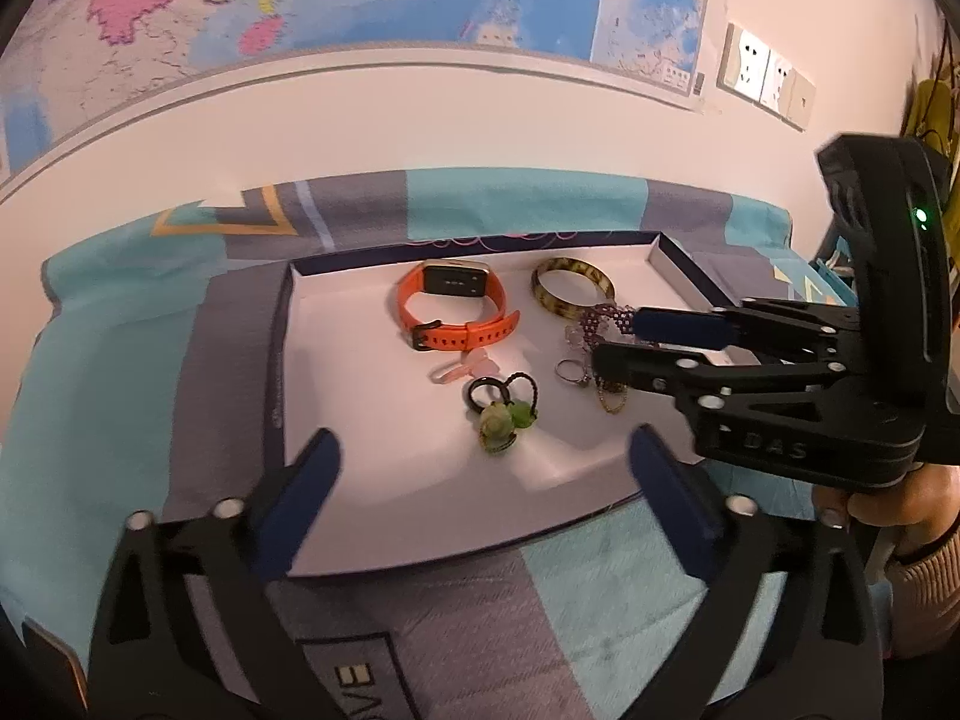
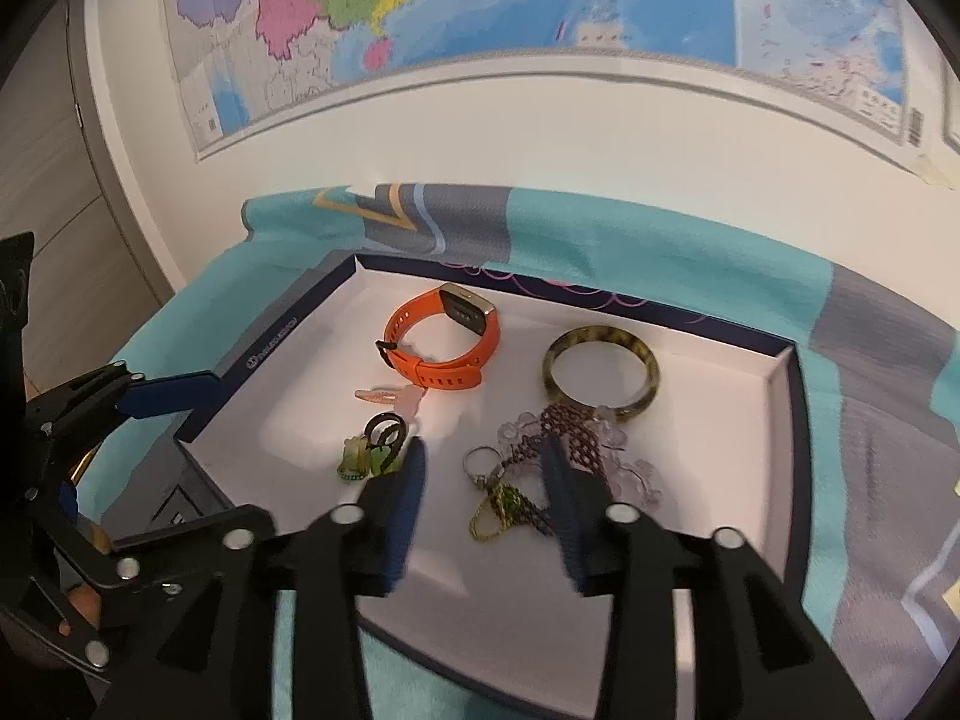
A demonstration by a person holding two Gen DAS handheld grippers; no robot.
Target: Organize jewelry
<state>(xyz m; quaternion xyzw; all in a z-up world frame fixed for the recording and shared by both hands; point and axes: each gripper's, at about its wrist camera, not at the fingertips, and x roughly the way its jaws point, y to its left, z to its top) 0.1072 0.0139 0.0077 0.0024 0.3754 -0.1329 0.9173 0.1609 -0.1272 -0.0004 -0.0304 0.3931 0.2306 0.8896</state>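
Beneath a wall map, the tray [image 2: 774, 396] holds tangled jewellery [image 2: 510, 498] directly ahead between the half-open, empty right gripper [image 2: 486, 480]; the left gripper [image 1: 480, 468] gapes wide, empty, farther off.

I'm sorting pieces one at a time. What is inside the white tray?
Tray holds an orange watch, a tortoiseshell bangle, a pink clip, green hair ties, a ring, and tangled beaded pieces partly hidden behind the right gripper.

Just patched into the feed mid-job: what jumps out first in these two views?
The orange smartwatch at the back of the white tray, with the tortoiseshell bangle to its right. In front of the bangle, the right gripper, jaws open, hangs over a tangle of beaded jewelry.
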